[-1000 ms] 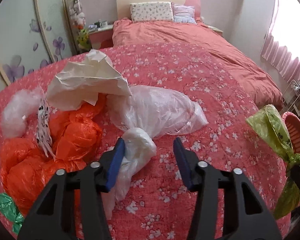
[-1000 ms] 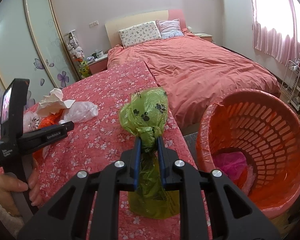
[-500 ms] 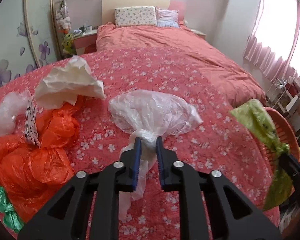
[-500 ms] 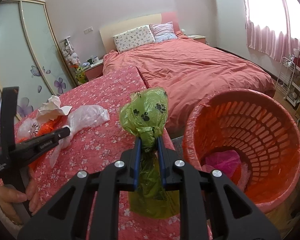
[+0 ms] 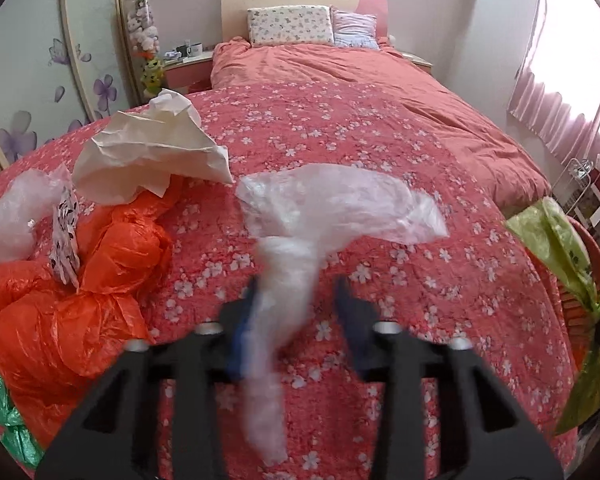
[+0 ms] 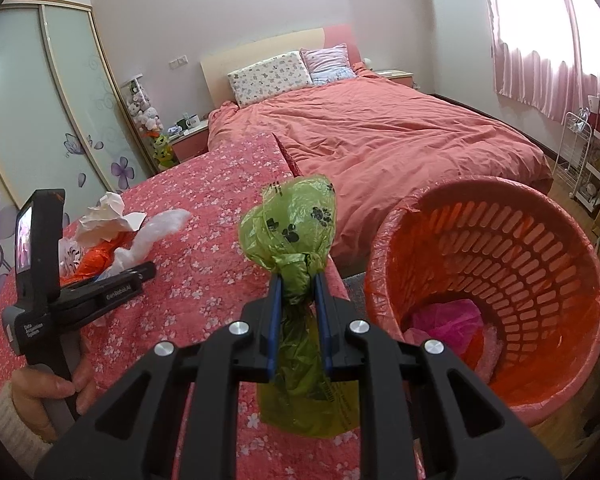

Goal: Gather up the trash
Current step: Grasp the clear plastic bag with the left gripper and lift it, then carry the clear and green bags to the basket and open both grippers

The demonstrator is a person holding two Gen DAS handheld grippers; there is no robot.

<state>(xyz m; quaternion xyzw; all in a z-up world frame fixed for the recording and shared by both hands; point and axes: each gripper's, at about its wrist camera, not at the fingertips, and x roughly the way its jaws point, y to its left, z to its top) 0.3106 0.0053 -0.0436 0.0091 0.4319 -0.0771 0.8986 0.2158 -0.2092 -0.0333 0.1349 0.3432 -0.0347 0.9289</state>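
A: Right gripper point(image 6: 298, 292)?
B: Clamped on the knotted neck of the green paw-print bag point(image 6: 296, 236); bag bulges ahead of the fingers, tail hangs below. Orange basket point(image 6: 572, 248) just to its right, pink trash inside.

A: Left gripper point(image 5: 296, 304)?
B: Blurry. Fingers look spread, with the clear plastic bag's point(image 5: 340, 204) twisted tail running between them, nearer the left finger. Can't tell if it touches. Bag body sits ahead on the floral quilt point(image 5: 440, 280).

A: Other trash?
B: Left of the left gripper: orange bags point(image 5: 72, 300); crumpled white paper point(image 5: 148, 156) ahead-left, touching them.
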